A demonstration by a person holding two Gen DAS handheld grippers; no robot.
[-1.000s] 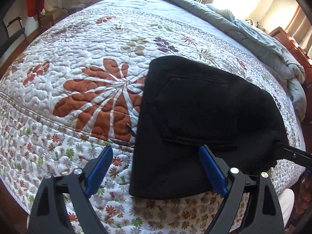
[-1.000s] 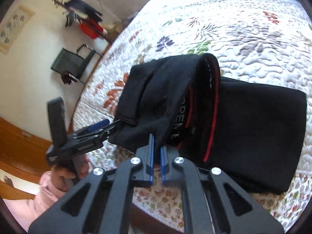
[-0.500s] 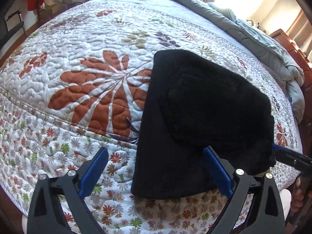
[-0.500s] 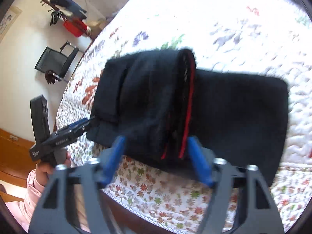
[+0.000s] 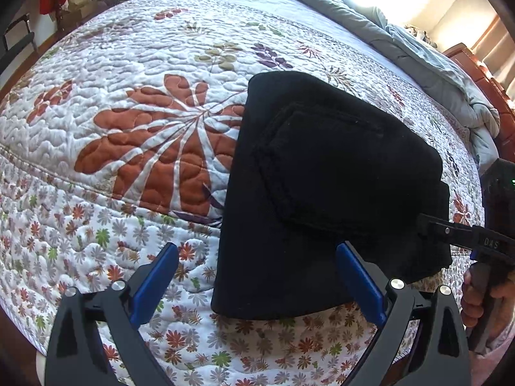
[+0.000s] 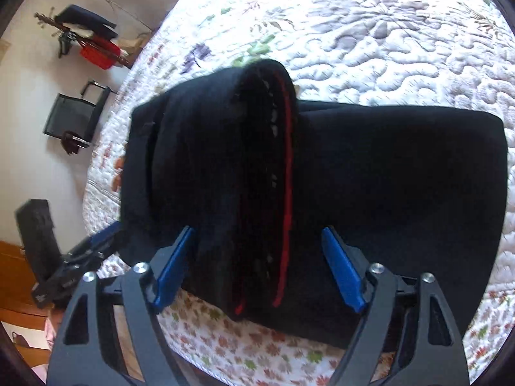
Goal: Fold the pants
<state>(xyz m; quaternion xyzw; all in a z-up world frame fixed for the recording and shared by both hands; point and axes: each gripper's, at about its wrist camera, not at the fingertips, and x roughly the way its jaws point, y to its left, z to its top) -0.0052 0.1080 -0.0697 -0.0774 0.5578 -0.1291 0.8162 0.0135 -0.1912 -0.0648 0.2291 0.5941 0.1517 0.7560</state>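
Observation:
The black pants (image 5: 325, 189) lie folded into a compact stack near the front edge of the bed; a back pocket faces up. In the right wrist view the pants (image 6: 370, 186) show a waistband with red trim (image 6: 285, 193) folded over on top. My left gripper (image 5: 257, 276) is open at the stack's near left corner, holding nothing. My right gripper (image 6: 257, 267) is open, its blue pads either side of the waistband fold without gripping it. The right gripper (image 5: 450, 231) also shows at the stack's right side in the left wrist view, and the left gripper (image 6: 96, 247) at the left in the right wrist view.
The bed has a white floral quilt (image 5: 145, 122) with a bunched grey blanket (image 5: 418, 51) at the far side. A wooden headboard (image 5: 482, 74) stands far right. A black chair (image 6: 74, 115) and a coat rack with red items (image 6: 93, 45) stand by the wall.
My right gripper was shut on the waistband fold, then opened and let it drop onto the stack. The left gripper stayed open and shifted slightly.

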